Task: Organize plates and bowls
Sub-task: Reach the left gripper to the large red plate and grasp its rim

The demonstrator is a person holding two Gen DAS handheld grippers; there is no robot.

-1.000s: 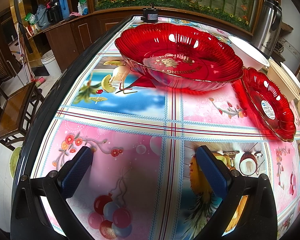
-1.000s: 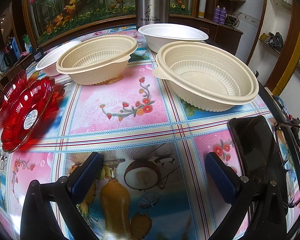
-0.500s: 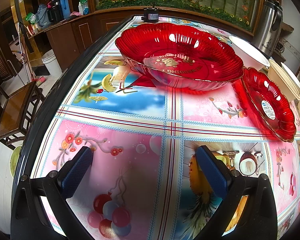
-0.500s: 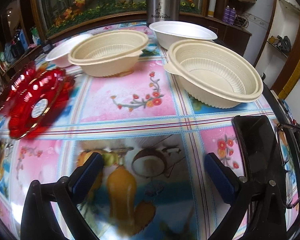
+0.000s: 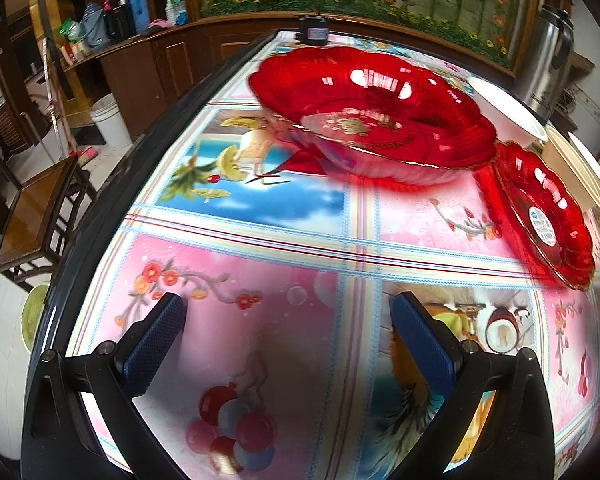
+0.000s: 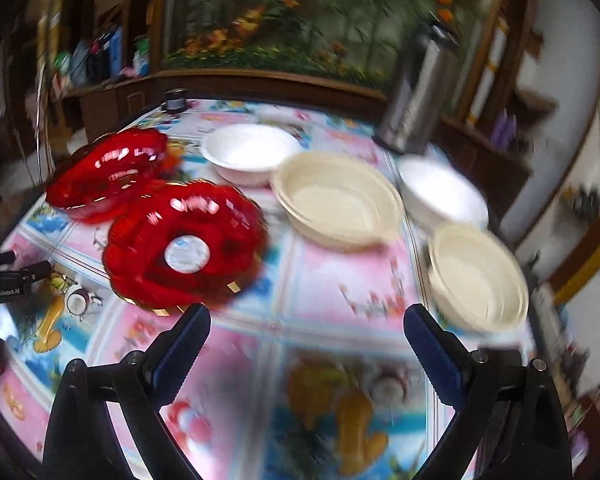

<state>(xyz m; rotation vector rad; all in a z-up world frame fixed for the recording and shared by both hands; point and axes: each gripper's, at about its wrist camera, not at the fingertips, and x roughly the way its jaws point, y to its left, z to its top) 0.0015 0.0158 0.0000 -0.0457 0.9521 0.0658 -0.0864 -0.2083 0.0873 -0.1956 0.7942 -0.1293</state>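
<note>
The small red plate (image 6: 184,248) lies just ahead-left of the right gripper (image 6: 306,344), whose jaws are spread and empty; two cream bowls (image 6: 336,200) and two white bowls (image 6: 250,152) beyond are empty. The left gripper (image 5: 286,336) is likewise spread, with the large red dish (image 5: 372,120) ahead.

This was a home, in the room where people ate. A big table (image 5: 260,216) had a bright cloth with fruit and flower pictures. Behind the table ran a dark wood cabinet (image 5: 148,60) with bottles (image 5: 136,8) on top. A wood chair (image 5: 32,216) and a white bucket (image 5: 110,120) stood left of the table. A metal flask (image 6: 416,92) stood on the table's far corner.
</note>
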